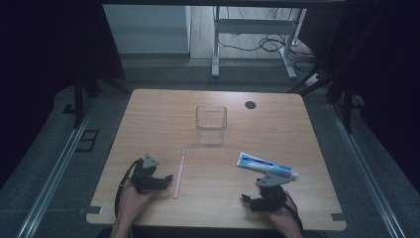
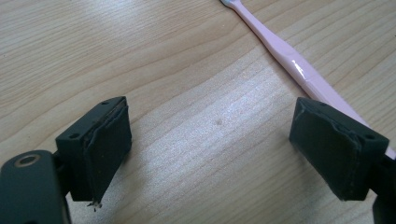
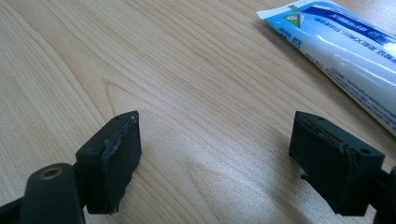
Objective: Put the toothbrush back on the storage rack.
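A pink toothbrush (image 1: 180, 172) lies lengthwise on the wooden table, head away from me. In the left gripper view the toothbrush (image 2: 299, 70) runs past the outside of the right-hand jaw. My left gripper (image 1: 157, 179) rests on the table just left of it, open, with bare wood between the jaws (image 2: 210, 149). A white and blue toothpaste tube (image 1: 266, 165) lies at the right. My right gripper (image 1: 255, 199) sits low in front of it, open and empty (image 3: 215, 158); the tube (image 3: 345, 51) shows beyond its right-hand jaw. A clear plastic cup (image 1: 211, 124) stands at mid-table.
A small dark round hole (image 1: 250, 105) marks the table's far right. Beyond the table (image 1: 158, 114) stand a white desk frame (image 1: 253, 34) with cables on the floor and a pale cabinet (image 1: 148, 27). Dark curtains flank both sides.
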Tool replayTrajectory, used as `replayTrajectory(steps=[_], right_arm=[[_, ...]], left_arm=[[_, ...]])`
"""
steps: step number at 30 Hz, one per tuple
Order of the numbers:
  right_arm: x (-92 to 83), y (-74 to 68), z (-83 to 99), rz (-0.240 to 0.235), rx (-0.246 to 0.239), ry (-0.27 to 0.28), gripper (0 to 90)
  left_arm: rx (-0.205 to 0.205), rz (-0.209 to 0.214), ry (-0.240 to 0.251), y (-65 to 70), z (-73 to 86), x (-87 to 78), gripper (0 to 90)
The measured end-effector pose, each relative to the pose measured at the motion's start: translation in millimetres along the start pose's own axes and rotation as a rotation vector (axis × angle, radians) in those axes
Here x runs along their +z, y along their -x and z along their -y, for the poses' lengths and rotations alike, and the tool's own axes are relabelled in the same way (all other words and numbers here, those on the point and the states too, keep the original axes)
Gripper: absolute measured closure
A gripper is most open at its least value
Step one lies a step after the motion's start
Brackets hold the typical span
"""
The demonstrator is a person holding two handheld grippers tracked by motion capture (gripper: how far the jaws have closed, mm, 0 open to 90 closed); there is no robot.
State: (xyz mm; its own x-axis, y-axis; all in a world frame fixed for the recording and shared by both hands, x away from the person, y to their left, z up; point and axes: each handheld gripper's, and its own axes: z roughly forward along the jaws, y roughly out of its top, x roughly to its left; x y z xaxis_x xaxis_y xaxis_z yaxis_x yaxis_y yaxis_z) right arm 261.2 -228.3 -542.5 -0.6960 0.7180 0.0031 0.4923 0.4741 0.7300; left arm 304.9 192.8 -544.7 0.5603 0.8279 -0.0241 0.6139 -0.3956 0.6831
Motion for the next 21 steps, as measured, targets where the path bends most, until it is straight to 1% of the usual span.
replayTrajectory(steps=[4,13,16,21], right_arm=[[0.0,0.0,0.0,0.000,0.000,0.000,16.8],[0.0,0.1,0.1,-0.001,0.001,0.001,16.9],[0.0,0.1,0.0,-0.001,0.001,0.001,16.8],[0.0,0.1,0.0,-0.002,0.001,0.001,16.9]], left_arm=[[-0.012,-0.010,0.001,0.1,-0.9,0.9,13.1],[-0.007,-0.006,-0.001,-0.4,0.4,-0.3,12.9],[-0.012,-0.008,0.003,-0.1,0.7,-0.4,13.0],[-0.005,-0.005,0.001,-1.0,1.0,-1.0,13.5]])
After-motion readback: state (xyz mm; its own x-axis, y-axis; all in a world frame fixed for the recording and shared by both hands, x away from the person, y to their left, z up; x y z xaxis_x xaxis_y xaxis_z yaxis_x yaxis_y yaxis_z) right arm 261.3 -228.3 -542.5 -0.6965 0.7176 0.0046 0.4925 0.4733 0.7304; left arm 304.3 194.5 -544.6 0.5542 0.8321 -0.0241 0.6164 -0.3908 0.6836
